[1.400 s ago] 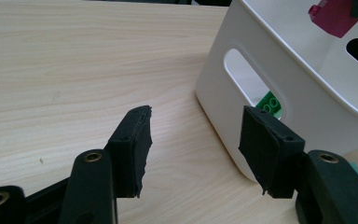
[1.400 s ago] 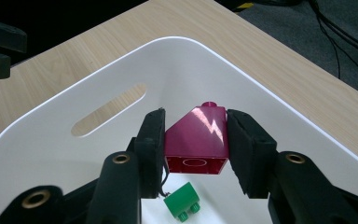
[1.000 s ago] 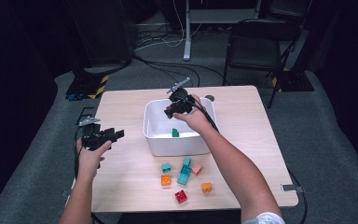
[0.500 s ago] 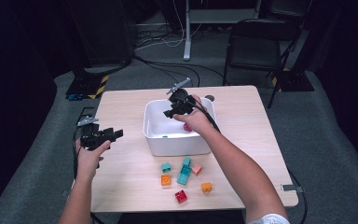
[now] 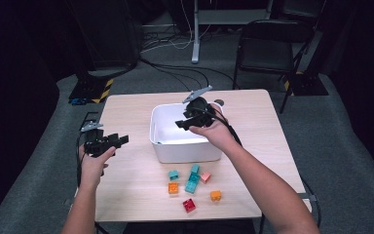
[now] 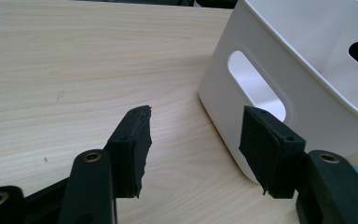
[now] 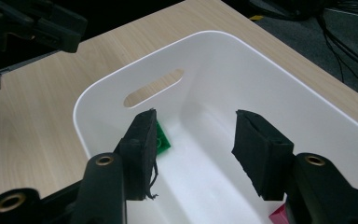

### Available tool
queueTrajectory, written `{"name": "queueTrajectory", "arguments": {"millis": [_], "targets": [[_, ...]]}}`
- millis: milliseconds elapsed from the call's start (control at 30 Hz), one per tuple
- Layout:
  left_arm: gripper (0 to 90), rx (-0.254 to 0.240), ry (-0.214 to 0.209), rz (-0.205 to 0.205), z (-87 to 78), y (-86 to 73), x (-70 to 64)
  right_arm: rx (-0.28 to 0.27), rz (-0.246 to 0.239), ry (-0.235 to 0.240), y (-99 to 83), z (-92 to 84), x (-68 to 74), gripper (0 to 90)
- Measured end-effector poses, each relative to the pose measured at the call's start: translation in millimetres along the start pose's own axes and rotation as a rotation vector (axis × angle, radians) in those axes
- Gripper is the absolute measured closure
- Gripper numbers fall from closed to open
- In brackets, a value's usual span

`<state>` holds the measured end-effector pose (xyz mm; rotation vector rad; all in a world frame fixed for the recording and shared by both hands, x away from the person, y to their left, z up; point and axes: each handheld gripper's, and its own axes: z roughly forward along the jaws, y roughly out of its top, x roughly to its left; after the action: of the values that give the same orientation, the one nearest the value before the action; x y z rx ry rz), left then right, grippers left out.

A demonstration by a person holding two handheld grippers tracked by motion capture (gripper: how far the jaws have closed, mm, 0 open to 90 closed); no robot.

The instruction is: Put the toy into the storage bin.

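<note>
Green brick point(image 7: 162, 140) lies on the floor of the white bin point(image 5: 185, 151), no writing readable. Right tool point(image 7: 193, 140) above the bin, jaws just been opening, nothing between them. Pink brick point(image 7: 278, 216) also inside. Left tool point(image 6: 193, 144) spread, empty, beside the bin on the counter point(image 5: 131, 195).

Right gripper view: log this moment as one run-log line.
right gripper: open, jaws just opening, empty | above white bin | green brick: in bin | left gripper: open, empty
</note>
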<state>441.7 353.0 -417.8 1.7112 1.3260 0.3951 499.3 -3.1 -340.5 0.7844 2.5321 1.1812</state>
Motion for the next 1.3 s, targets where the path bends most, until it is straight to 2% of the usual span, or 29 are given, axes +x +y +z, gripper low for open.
{"name": "queueTrajectory", "arguments": {"millis": [133, 367, 533, 633, 667, 967, 1300], "targets": [[42.5, 0.006, -0.001, 0.005, 0.6, -0.1, -0.7, -0.017, 0.0, -0.002, -10.0, -12.8, 4.5, 48.2], [42.5, 0.011, 0.0, 0.0, 1.1, -0.7, -0.6, -0.09, 0.002, 0.01, -29.3, -43.5, 12.2, 47.9], [42.5, 0.01, -0.002, 0.002, 1.0, -0.6, -1.7, -0.105, -0.008, 0.005, -41.1, -54.5, 17.1, 47.9], [42.5, 0.012, -0.002, 0.003, 1.2, -0.6, -1.8, -0.118, -0.01, 0.018, -50.5, -61.6, 24.8, 47.9], [42.5, 0.01, 0.0, 0.003, 2.2, -0.9, -1.7, -0.122, -0.026, 0.021, -56.7, -64.0, 30.0, 47.9], [42.5, 0.016, -0.001, 0.005, 2.8, -0.9, -2.2, -0.102, -0.042, 0.017, -86.7, -60.6, 49.6, 49.0], [42.5, 0.013, -0.003, 0.003, 4.5, -0.2, -2.1, -0.074, -0.025, -0.004, -115.7, -45.0, 50.1, 49.6]]}}
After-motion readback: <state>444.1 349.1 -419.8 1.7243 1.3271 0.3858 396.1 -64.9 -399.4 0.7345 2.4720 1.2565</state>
